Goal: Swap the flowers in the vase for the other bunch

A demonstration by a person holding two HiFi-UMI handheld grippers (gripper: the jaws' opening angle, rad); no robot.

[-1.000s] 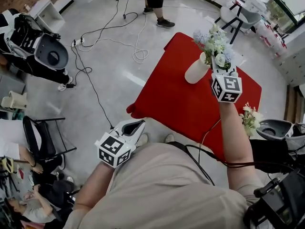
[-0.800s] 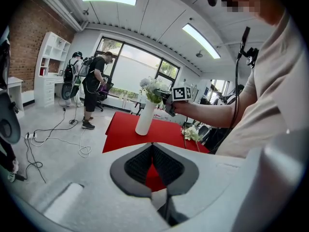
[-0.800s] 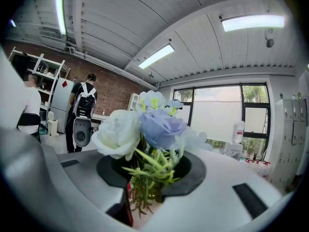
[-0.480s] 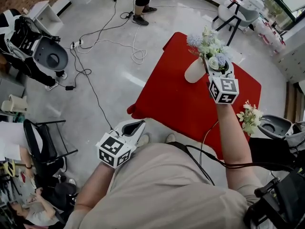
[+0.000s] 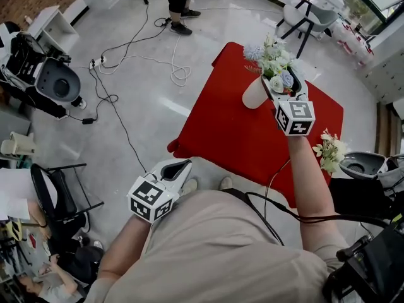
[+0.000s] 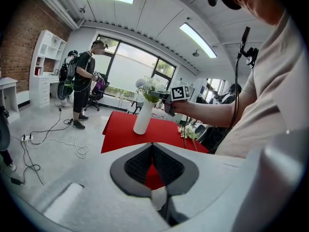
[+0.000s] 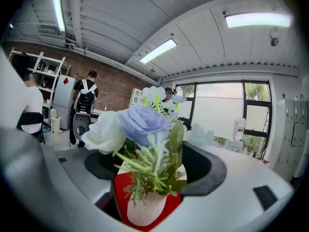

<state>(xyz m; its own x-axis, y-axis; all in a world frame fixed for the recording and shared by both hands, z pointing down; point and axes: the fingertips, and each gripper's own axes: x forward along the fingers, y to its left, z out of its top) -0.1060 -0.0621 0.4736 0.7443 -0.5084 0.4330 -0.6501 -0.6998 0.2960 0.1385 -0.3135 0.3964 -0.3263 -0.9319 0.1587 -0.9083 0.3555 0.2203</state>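
A white vase [image 5: 255,93] stands at the far side of the red table [image 5: 221,131], with a bunch of white and blue flowers [image 5: 274,59] in its mouth. My right gripper [image 5: 281,84] is level with the bunch, its jaws opening; the stems and leaves [image 7: 154,173] stand between the pads without being pressed. In the right gripper view a blue rose [image 7: 144,124] and a white rose [image 7: 104,132] fill the gap above the vase [image 7: 145,209]. A second, cream bunch [image 5: 328,150] lies at the table's right edge. My left gripper [image 5: 177,167] hangs shut and empty near my body.
Cables [image 5: 177,74] trail over the floor left of the table. A person [image 6: 84,88] stands beyond the table, near a chair [image 5: 309,17]. A grey machine [image 5: 53,84] is at far left, a black stool [image 5: 360,166] at the right.
My right gripper's jaws have spread apart from the bunch's stems, and the bunch stays in the vase. The left gripper has kept still. The person at the back has walked leftwards.
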